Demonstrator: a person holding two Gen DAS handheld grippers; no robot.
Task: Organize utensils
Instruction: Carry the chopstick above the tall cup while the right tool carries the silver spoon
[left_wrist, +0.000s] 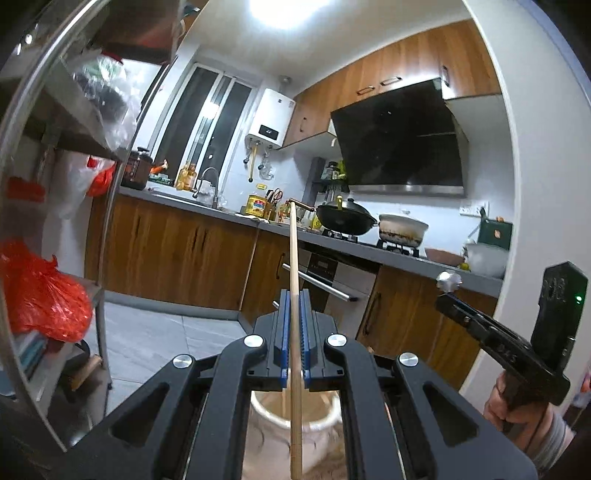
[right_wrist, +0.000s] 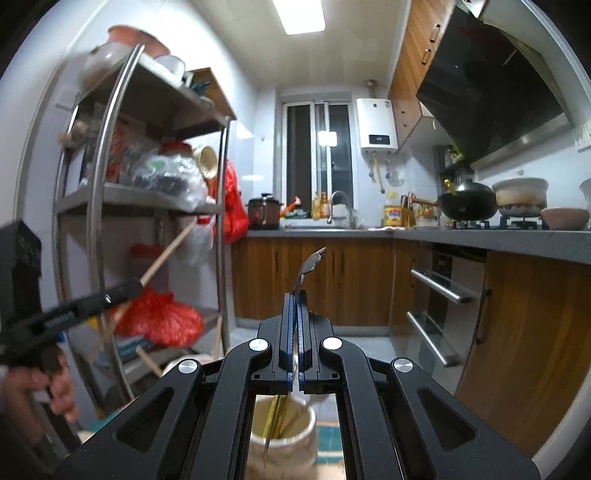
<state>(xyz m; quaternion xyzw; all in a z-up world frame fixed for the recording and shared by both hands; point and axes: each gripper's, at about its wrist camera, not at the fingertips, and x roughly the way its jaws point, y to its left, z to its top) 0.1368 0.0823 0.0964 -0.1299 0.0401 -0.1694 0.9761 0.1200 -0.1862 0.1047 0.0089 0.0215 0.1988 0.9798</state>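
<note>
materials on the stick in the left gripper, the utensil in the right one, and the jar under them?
Chopstick in the left hand-held gripper: pale, matte, probably bamboo or wood. Utensil in the right hand-held gripper: grey with a shiny glint and an ornate end, likely metal. Jar below: cream, smooth, thick-rimmed, looks like glazed ceramic, though blur leaves it open.

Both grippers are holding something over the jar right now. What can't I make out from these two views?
- Jar contents: left wrist view, blurred, hidden by the left gripper frame.
- Metal utensil type: right wrist view, its working end runs out of sight behind the right gripper.
- Chopstick lower end: left wrist view, cut off by the bottom edge.
</note>
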